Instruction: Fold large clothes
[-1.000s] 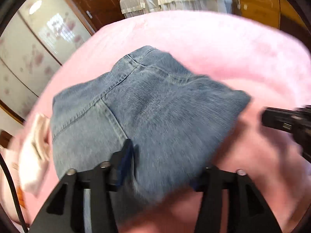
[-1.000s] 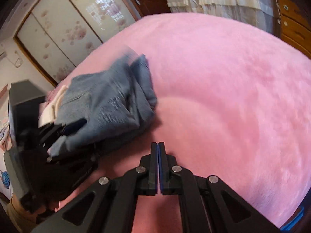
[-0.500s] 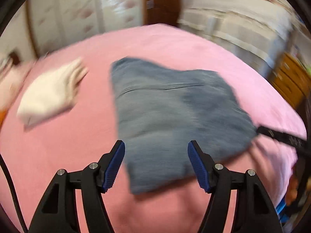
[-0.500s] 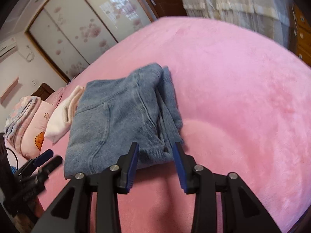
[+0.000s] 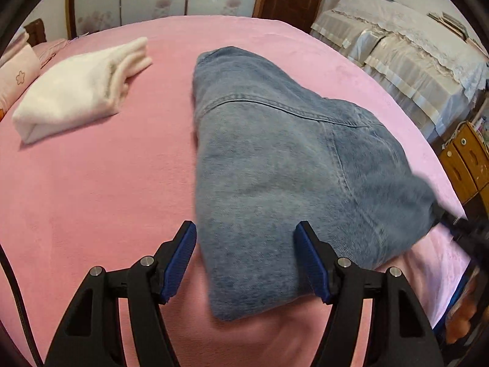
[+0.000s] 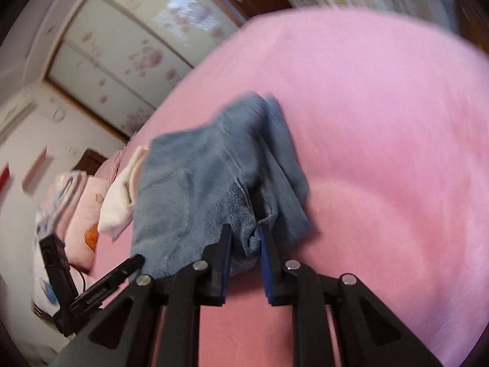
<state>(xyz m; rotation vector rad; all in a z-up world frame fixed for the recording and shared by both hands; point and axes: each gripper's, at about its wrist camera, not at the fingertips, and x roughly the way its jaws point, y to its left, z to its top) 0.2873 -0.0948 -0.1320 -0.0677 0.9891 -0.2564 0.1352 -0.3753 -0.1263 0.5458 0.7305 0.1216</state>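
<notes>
A second ago the left gripper (image 5: 244, 253) was down in the denim with cloth between its fingers, and the right gripper (image 6: 244, 244) stood clamped shut on nothing above the bed; since then the two have swapped roles. The left one has let go and pulled back, its view rolled round so that the folded jeans (image 5: 290, 168) now lie square ahead of it. The right one, which half a second ago stood wide just short of the bundle, has come onto its near edge.

The left gripper stands wide, its blue pads on either side of the near corner of the jeans but above the cloth and not pressing it. The right gripper's jaws are closing, narrow now, with a bunched fold at the jeans' near edge (image 6: 247, 235) pinched between the pads; this view is blurred. The other gripper's black fingers show at its lower left.

The jeans rest in the middle of the pink bed (image 5: 91, 183), folded into a thick, roughly rectangular bundle of faded blue denim with stitched seams crossing the top. The bed cover is soft and plush. A folded white garment (image 5: 79, 91), fleecy and layered, lies apart to the left, near a pink pillow (image 5: 15, 76)
</notes>
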